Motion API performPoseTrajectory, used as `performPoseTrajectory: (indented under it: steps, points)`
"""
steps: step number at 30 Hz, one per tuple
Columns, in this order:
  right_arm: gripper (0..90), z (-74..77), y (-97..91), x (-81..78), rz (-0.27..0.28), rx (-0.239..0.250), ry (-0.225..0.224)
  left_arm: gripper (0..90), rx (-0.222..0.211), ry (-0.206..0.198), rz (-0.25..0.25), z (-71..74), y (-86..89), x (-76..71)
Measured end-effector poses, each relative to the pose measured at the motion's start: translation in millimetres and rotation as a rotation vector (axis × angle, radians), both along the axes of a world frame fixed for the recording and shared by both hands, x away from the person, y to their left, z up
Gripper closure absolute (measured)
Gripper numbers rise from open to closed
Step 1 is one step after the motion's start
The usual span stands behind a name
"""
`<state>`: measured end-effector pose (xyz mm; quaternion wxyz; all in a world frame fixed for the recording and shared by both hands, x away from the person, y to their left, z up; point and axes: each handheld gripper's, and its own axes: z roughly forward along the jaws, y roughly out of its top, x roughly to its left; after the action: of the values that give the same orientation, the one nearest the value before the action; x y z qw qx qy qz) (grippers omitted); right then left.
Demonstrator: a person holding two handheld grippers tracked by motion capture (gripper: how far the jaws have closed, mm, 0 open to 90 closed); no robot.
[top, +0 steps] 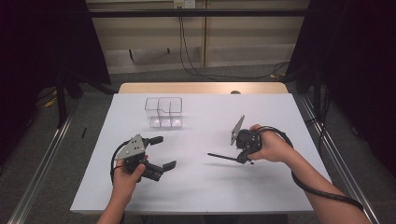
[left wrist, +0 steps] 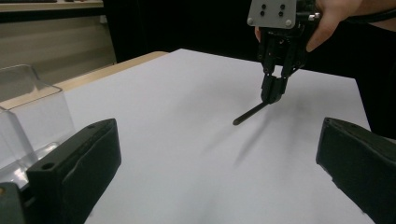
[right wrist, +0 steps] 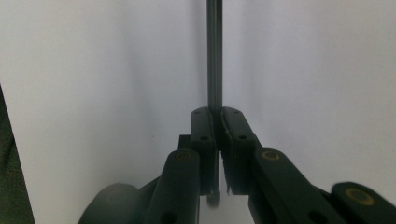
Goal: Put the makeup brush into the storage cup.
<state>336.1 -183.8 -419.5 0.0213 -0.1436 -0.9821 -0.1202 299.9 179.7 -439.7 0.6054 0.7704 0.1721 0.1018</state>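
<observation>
Between the closed jaws of the right gripper, on the right half of the table, sits a thin black rod-shaped pen; in the right gripper view the two black pads press on it from both sides, and the pen runs straight ahead from them over the white surface. From the high view the pen points left from the gripper, lying nearly level just above the white tabletop, with a faint shadow beneath it. In the left gripper view the right gripper hangs from the person's hand, nose down, the pen slanting from its tip toward the table. Well apart to the left, nearer the front edge, the left gripper is held with its jaws spread wide and nothing between them, aimed to the right. Farther back, left of centre, stands a clear plastic organiser box with several compartments, apart from both grippers.
</observation>
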Motion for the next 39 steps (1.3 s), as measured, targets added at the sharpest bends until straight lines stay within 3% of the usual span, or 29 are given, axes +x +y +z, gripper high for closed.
performPoseTrajectory:
  steps: [11, 17, 26, 33, 39]
  points:
    - [84.5, 4.1, 10.6, -1.3, 0.020, 0.009, 0.002, 0.0, 0.000, 0.013, -0.035, 5.5, -15.7, 6.9]
    - [84.5, 3.7, 15.7, -1.8, 0.030, 0.010, 0.002, 0.0, 0.025, 0.037, -0.061, 10.2, -27.8, 11.4]
    - [84.4, 5.1, 20.2, -3.5, 0.048, 0.018, 0.002, 0.0, 0.078, 0.038, -0.109, 15.5, -46.2, 14.2]
    - [84.4, 4.8, 23.3, -5.9, 0.057, 0.026, 0.007, 0.0, 0.172, 0.063, -0.149, 16.9, -61.3, 19.5]
    - [84.4, 7.2, 28.4, -6.9, 0.072, 0.028, 0.006, 0.0, 0.214, 0.112, -0.164, 19.1, -71.4, 23.0]
